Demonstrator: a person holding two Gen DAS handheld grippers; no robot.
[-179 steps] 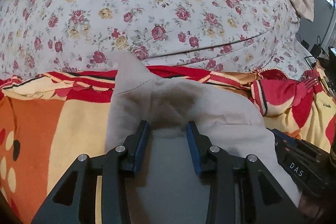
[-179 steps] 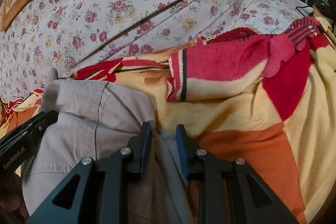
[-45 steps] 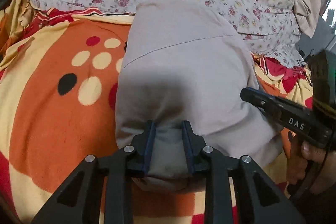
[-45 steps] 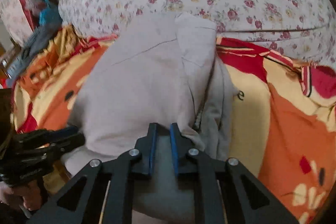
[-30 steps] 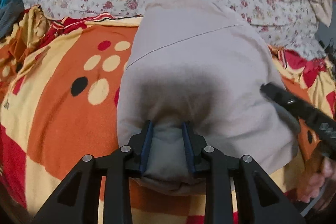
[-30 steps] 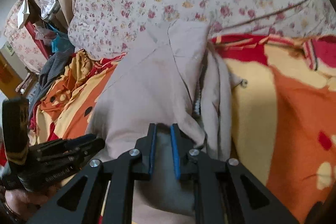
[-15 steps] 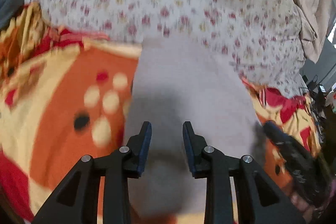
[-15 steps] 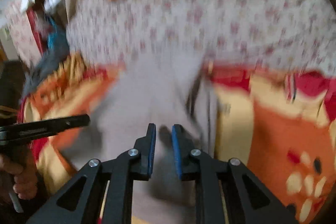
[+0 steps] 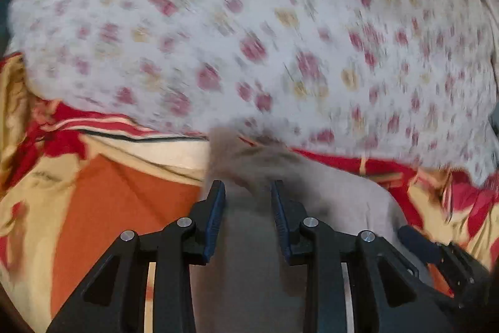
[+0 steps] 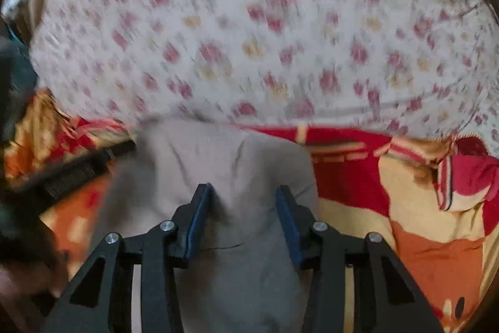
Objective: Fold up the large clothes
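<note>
Floral quilt (image 9: pixel 249 30) nearer, orange blanket (image 9: pixel 124 208) below

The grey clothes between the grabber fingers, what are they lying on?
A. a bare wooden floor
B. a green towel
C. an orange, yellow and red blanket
C: the grey garment lies on the orange, yellow and red blanket, in front of a flowery sheet.

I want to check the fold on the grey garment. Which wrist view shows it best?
The right wrist view: the grey garment fills the centre, its folded far edge visible between the right gripper's opening jaws. The left wrist view shows only a blurred, shadowed part.
</note>
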